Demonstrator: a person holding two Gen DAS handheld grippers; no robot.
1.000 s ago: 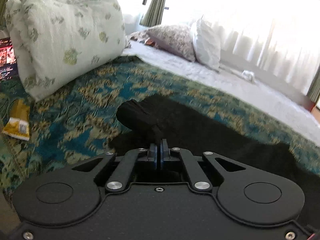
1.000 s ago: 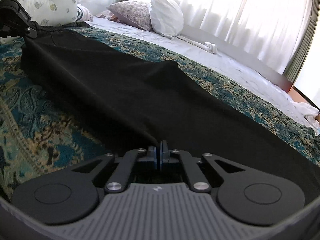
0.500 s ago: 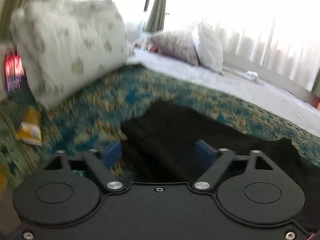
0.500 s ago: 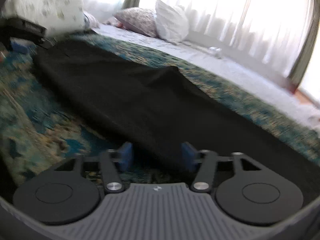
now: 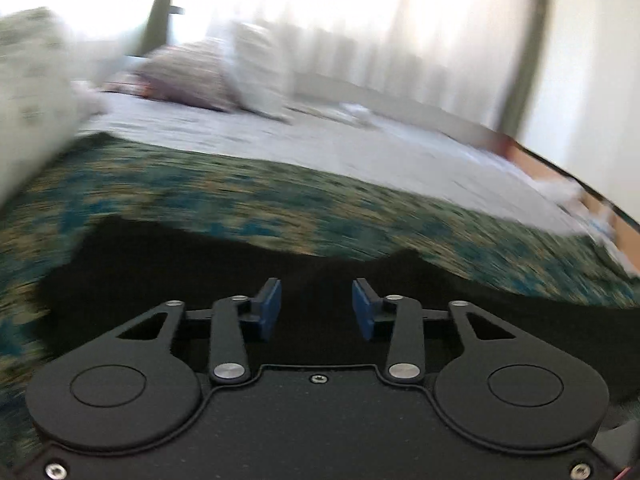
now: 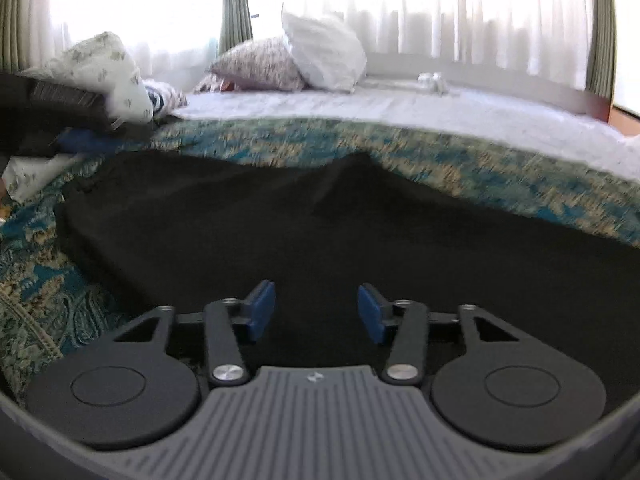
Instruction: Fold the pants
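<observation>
The black pants (image 6: 320,232) lie flat on the teal and gold patterned bedspread (image 6: 460,160). In the left wrist view the pants (image 5: 180,256) spread under and ahead of my left gripper (image 5: 316,308), which is open and empty just above the cloth. My right gripper (image 6: 316,310) is open and empty over the middle of the pants. The left gripper (image 6: 76,140) also shows at the far left of the right wrist view, beside the pants' left end. The left wrist view is blurred by motion.
A white sheet (image 6: 400,104) covers the bed beyond the bedspread. A green-leaf pillow (image 6: 100,68), a floral pillow (image 6: 256,64) and a white pillow (image 6: 324,52) sit at the back. Bright curtained windows (image 6: 460,12) stand behind.
Both grippers have opened and let go of the pants, which now lie flat. Both views have swung to the right, and the left gripper has moved over the cloth.
</observation>
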